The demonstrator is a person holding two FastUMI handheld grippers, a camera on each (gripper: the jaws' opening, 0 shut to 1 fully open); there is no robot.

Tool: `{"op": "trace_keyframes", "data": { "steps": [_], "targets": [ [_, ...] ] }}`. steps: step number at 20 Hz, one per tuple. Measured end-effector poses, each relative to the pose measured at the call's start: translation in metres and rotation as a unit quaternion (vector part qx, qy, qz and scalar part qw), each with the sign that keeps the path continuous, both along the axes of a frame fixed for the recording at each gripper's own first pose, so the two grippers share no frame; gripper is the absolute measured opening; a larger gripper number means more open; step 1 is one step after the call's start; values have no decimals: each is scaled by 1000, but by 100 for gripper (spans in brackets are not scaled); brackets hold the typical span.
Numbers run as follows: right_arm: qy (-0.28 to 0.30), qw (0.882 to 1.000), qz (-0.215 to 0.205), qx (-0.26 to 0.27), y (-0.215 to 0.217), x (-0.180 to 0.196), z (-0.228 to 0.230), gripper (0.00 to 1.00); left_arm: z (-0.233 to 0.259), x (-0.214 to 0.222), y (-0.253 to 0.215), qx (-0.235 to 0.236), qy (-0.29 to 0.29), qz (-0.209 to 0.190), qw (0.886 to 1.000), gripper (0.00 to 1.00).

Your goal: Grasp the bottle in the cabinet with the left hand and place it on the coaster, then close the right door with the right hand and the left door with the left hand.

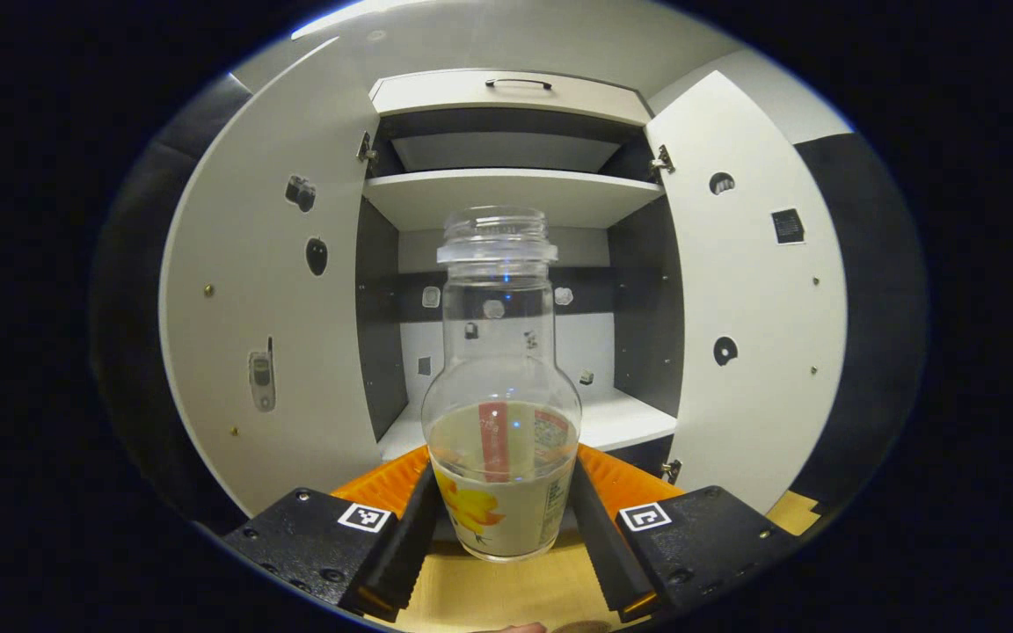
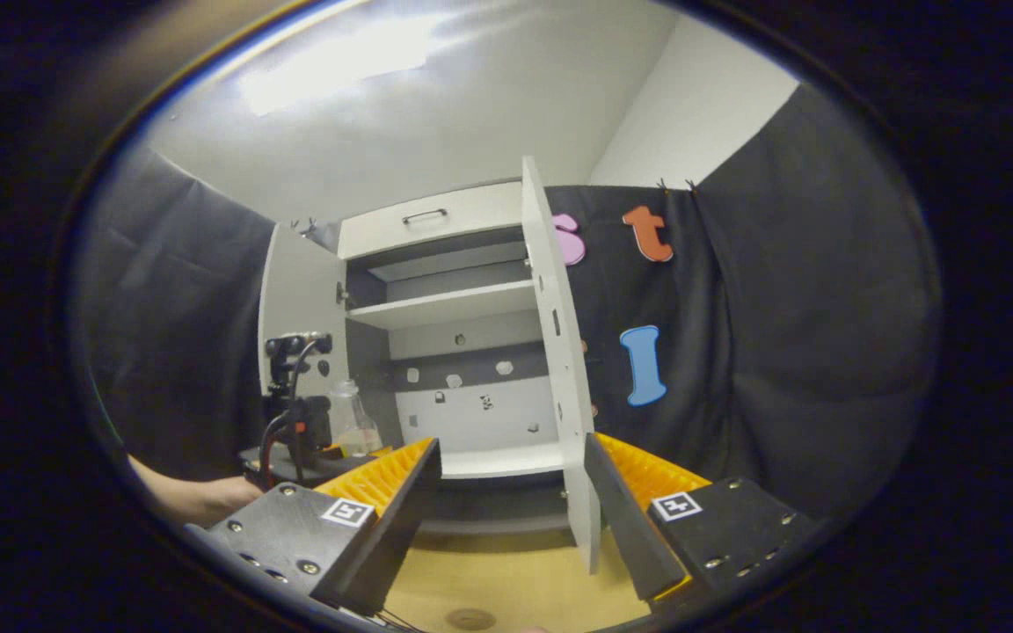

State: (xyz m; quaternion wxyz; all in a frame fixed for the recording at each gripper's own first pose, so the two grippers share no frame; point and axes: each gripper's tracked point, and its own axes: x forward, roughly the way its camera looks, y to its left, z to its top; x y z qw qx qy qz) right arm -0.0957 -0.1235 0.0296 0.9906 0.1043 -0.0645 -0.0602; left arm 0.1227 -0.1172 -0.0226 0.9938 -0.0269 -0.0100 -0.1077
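Left hand-held gripper (image 1: 503,519) clamps the clear glass bottle (image 1: 501,387), bulbous w/ printed label, upright over the wooden tabletop (image 1: 471,598), just ahead of the white cabinet (image 1: 506,198). Both matte doors open. Right hand-held gripper (image 2: 511,492) released, fingers apart, facing the right door (image 2: 559,369) edge.

A light wooden tabletop (image 2: 515,571) carries the white cabinet (image 2: 454,334), which stands toward its far edge with both doors swung open. The cabinet's lower shelf (image 1: 621,420) and upper shelf (image 1: 506,195) hold nothing. Near the tabletop's front edge lies a small round dark disc (image 2: 470,619), possibly the coaster, though it is cut off and blurred there.
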Motion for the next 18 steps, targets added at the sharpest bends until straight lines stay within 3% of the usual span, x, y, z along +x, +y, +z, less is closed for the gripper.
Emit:
{"op": "trace_keyframes", "data": {
  "steps": [1, 6, 11, 14, 18],
  "targets": [
    [0, 1000, -8, 1, -6, -2, 0, 99, -12, -10, -2, 1, 6, -4, 1000, 79],
    [-3, 998, -17, -58, -9, -2, 7, 99, -86, -49, -24, -15, 39, -36, 998, 80],
    [22, 997, -13, -69, 2, 13, -5, 99, -190, -66, -60, 37, 90, -105, 990, 80],
    [33, 997, -21, -68, 5, 25, -10, 99, -245, -73, -73, 53, 114, -126, 984, 80],
    [36, 997, -21, -59, 14, 48, -7, 99, -290, -86, -96, 69, 104, -176, 976, 80]
  ]
}}
